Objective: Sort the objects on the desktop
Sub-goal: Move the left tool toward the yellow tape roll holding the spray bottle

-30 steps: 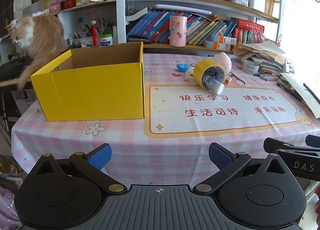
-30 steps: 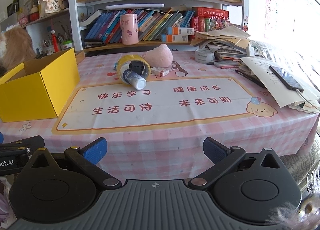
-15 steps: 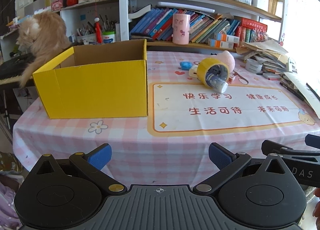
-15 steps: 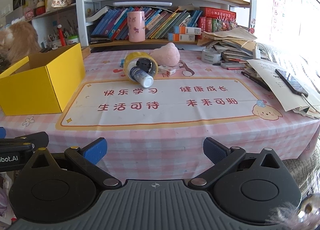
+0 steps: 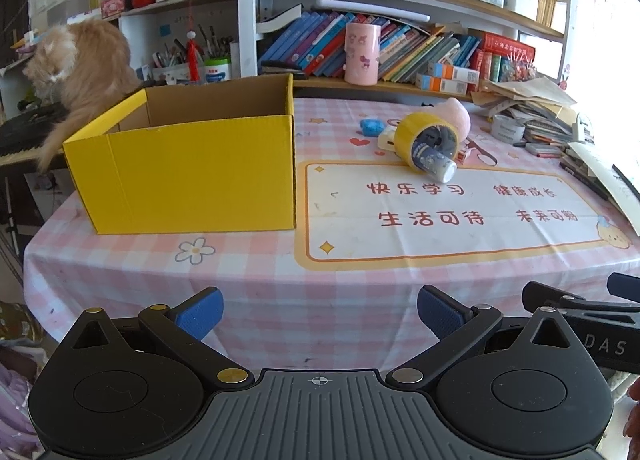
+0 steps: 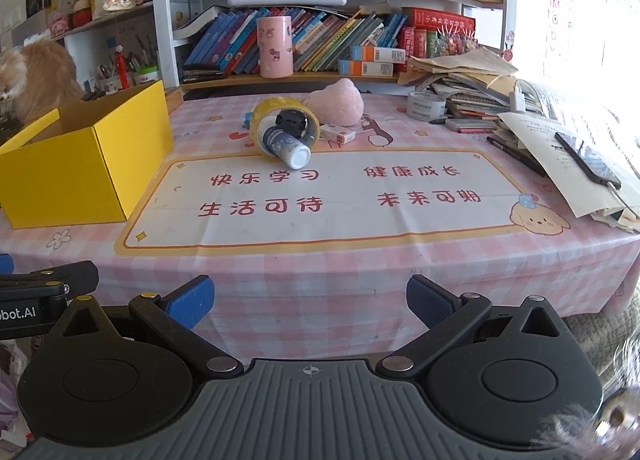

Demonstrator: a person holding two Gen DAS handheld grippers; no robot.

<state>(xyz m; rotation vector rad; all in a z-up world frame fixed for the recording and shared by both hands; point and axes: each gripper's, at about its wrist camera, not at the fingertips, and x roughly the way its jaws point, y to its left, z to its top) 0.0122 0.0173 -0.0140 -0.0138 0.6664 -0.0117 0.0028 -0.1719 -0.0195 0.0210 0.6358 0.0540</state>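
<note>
An open yellow cardboard box point(image 5: 188, 172) point(image 6: 76, 168) stands on the left of the pink checked table. Behind the printed mat lie a yellow tape roll point(image 5: 412, 132) point(image 6: 260, 114) with a small blue-and-white bottle point(image 5: 434, 162) point(image 6: 286, 144) sticking out of it, a pink plush point(image 5: 456, 116) point(image 6: 340, 104), a blue eraser point(image 5: 371, 126) and a small white box point(image 6: 338, 133). My left gripper point(image 5: 318, 310) is open and empty before the table's front edge. My right gripper point(image 6: 308, 300) is open and empty there too.
A ginger cat point(image 5: 84, 64) point(image 6: 36, 76) sits behind the box at far left. A bookshelf with a pink cup point(image 5: 362, 54) point(image 6: 274, 46) lines the back. Stacked papers, a grey tape roll point(image 6: 426, 104), pens and a phone point(image 6: 588, 160) crowd the right edge.
Both grippers have risen and moved slightly nearer the table, so the scene sits lower and larger. The cat has shifted its head. No object has moved.
</note>
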